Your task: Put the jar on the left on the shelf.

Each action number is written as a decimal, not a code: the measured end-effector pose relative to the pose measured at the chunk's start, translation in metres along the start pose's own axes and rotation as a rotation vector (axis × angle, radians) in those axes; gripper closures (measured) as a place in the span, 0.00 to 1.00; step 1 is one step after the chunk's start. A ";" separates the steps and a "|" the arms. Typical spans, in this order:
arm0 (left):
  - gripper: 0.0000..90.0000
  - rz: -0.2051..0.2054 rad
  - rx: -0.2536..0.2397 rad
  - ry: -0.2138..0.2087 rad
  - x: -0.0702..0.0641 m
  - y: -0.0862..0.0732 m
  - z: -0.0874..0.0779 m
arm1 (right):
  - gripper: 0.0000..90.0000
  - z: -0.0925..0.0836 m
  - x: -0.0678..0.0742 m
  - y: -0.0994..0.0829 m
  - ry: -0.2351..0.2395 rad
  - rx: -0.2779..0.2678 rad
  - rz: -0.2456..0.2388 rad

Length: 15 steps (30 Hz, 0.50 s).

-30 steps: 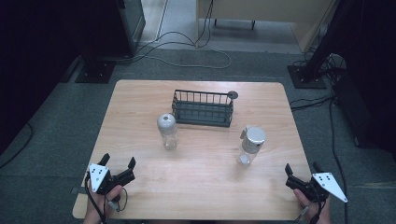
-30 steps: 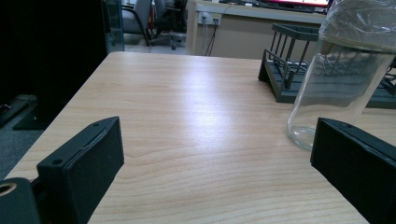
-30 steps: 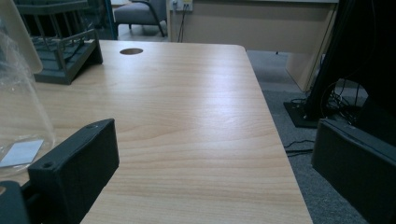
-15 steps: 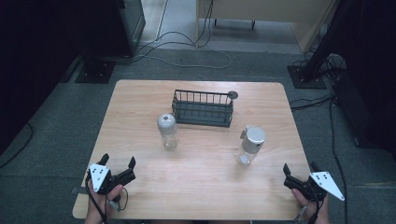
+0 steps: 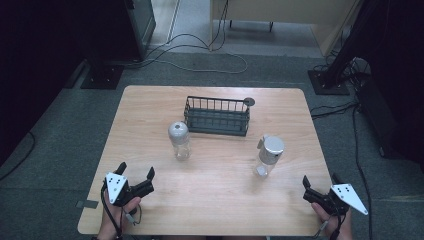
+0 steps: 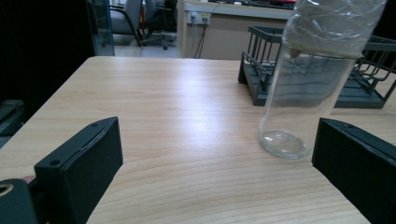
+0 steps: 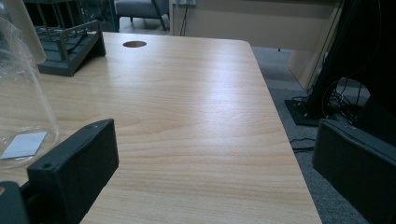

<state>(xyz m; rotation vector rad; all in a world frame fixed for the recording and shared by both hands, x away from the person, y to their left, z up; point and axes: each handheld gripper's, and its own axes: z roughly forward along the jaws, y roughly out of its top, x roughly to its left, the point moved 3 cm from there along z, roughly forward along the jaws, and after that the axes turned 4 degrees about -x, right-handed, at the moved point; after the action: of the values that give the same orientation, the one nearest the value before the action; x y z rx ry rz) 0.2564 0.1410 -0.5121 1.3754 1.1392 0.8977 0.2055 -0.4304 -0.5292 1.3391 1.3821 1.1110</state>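
**Dim room around a pale wooden surface**

The light wooden surface (image 5: pixel 210 200) stands on grey carpet floor (image 5: pixel 60 150). Black cables (image 5: pixel 200 45) loop across the floor behind it. A beige wooden cabinet (image 5: pixel 280 15) stands beyond; dark stands flank both sides.

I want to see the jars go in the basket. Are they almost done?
Not yet. Both jars stand on the table, outside the basket. The left gripper and right gripper are open and hold nothing. Picking up and moving the jars looks like what is left.
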 end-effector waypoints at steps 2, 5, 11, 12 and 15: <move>0.02 0.000 0.001 -0.007 -0.002 0.000 0.001 | 0.00 0.000 0.000 0.000 0.000 0.000 0.000; 0.02 0.008 0.004 -0.027 -0.008 0.001 0.002 | 0.00 0.000 0.000 0.000 -0.001 0.000 -0.002; 0.02 0.016 0.005 -0.063 -0.021 0.005 0.008 | 0.00 0.000 0.003 0.000 0.006 0.006 -0.025; 0.02 0.011 0.005 -0.071 -0.025 0.005 0.010 | 0.00 0.001 0.003 0.000 0.009 0.007 -0.025; 0.02 0.013 0.007 -0.080 -0.030 0.005 0.013 | 0.00 0.001 0.003 0.000 0.012 0.008 -0.024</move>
<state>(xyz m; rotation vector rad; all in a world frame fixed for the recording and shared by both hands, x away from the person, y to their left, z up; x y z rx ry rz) 0.2621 0.1090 -0.5063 1.4137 1.0752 0.8413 0.2061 -0.4279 -0.5299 1.3206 1.4091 1.0998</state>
